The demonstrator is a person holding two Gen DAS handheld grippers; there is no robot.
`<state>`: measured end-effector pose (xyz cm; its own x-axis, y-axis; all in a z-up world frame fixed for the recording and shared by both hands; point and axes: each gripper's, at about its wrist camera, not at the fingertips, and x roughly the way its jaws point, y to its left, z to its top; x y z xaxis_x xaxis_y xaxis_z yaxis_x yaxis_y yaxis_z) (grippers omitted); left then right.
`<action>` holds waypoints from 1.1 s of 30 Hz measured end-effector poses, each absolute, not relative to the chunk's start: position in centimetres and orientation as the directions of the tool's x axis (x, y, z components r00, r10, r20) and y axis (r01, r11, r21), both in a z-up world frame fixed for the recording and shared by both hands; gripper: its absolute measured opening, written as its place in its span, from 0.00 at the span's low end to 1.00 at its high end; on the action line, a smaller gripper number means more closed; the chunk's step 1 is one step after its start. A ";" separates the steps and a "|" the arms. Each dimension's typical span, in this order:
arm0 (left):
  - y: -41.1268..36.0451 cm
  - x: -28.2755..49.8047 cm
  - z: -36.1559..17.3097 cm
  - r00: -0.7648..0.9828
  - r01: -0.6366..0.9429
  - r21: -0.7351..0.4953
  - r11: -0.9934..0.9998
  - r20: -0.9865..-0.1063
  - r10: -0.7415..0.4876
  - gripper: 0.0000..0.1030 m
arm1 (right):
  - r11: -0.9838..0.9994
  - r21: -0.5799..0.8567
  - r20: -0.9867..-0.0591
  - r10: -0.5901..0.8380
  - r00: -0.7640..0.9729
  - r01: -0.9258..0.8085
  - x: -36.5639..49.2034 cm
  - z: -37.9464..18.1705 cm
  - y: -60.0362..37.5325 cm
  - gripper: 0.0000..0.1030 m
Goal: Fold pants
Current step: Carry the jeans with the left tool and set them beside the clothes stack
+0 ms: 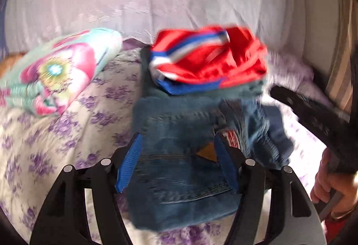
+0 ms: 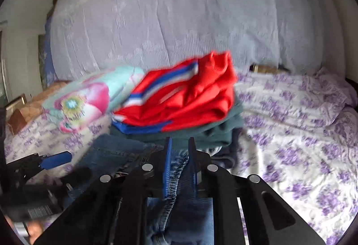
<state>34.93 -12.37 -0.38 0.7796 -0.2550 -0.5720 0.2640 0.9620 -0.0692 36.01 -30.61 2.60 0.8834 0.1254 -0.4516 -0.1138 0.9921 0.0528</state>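
Folded blue jeans [image 1: 179,169] lie on the floral bedsheet [image 1: 56,144]. My left gripper [image 1: 176,151] is open, its blue-padded fingers straddling the folded jeans over the back pocket. My right gripper [image 2: 180,148] is shut on a seamed fold of the jeans [image 2: 176,177] at their right side. In the left wrist view the right gripper [image 1: 308,110] shows as a black bar at the right edge. In the right wrist view the left gripper's blue finger [image 2: 56,161] shows at the left.
A pile of folded clothes, red-and-blue shorts [image 1: 208,59] on dark green fabric [image 2: 223,131], lies just beyond the jeans. A colourful pillow [image 1: 60,70] lies at the left. A pale draped cover [image 2: 179,21] rises behind. Bedsheet spreads to the right [image 2: 290,133].
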 end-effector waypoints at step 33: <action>-7.0 31.8 -3.7 0.780 0.136 -0.183 0.974 -0.586 -0.219 0.88 | 0.999 0.016 -0.470 0.043 0.881 -0.040 30.5 -1.1 -30.7 0.41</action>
